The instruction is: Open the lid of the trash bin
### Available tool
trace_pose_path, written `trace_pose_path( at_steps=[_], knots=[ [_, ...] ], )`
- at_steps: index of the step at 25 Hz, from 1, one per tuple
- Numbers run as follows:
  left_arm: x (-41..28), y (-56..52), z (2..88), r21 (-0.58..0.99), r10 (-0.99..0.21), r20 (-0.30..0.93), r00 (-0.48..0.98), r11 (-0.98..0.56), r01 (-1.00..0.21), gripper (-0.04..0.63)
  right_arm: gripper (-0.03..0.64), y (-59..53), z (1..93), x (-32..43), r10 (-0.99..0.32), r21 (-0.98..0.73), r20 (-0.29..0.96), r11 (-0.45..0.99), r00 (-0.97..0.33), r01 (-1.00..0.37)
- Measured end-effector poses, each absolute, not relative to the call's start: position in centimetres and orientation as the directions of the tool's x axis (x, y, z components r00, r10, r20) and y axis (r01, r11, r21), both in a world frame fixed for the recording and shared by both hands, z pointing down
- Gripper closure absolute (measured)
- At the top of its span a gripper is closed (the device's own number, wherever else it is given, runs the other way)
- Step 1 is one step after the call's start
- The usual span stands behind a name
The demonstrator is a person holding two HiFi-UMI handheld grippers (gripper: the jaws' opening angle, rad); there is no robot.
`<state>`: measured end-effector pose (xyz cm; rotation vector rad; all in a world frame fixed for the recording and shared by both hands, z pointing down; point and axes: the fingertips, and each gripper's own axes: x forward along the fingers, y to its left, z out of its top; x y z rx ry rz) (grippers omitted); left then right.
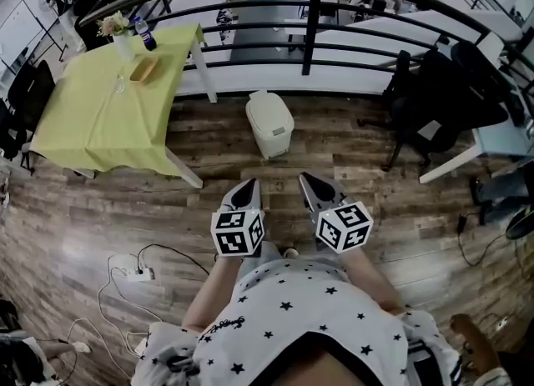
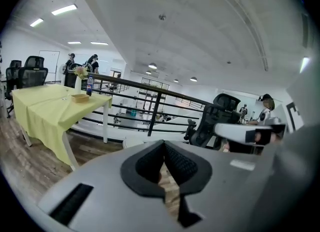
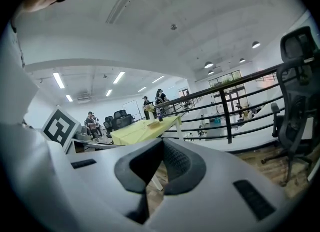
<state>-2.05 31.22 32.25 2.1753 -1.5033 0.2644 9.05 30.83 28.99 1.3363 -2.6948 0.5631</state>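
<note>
The white trash bin (image 1: 269, 124) stands with its lid down on the wooden floor (image 1: 350, 147), just right of the yellow-clothed surface (image 1: 100, 117). On the near side, well apart from it, the left gripper (image 1: 249, 186) and right gripper (image 1: 309, 179) hover side by side, fingers (image 2: 150, 163) pressed together on nothing.

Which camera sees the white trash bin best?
The head view: the whole trash bin shows, closed. The left gripper view catches only a pale sliver behind its jaws; the right gripper view shows none.
</note>
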Motion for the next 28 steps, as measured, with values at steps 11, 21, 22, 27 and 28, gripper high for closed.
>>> trace_pose_path(
  at_steps=[11,21,22,27,28],
  knots=[
    [0.1,30.4,33.1,0.292,-0.828,0.417,0.374,-0.267,-0.918,0.583,0.623,30.0,30.1,11.3,-0.755,-0.298,0.247,0.538,-0.608,-0.789],
    [0.3,27.1,34.5,0.313,-0.815,0.435,0.381,-0.260,-0.914,0.583,0.623,26.9,31.4,12.3,-0.763,-0.304,0.276,0.508,-0.585,-0.806],
    [0.2,26.5,34.6,0.312,-0.815,0.436,0.382,-0.261,-0.913,0.583,0.623,26.3,31.5,12.2,-0.764,-0.306,0.276,0.505,-0.583,-0.807],
    [-0.4,23.0,34.9,0.310,-0.818,0.437,0.373,-0.252,-0.917,0.583,0.623,22.8,31.7,11.5,-0.760,-0.305,0.275,0.512,-0.589,-0.803],
    [-0.6,22.2,35.0,0.311,-0.820,0.437,0.370,-0.249,-0.917,0.583,0.623,22.0,31.8,11.3,-0.758,-0.305,0.275,0.514,-0.591,-0.802]
  ],
)
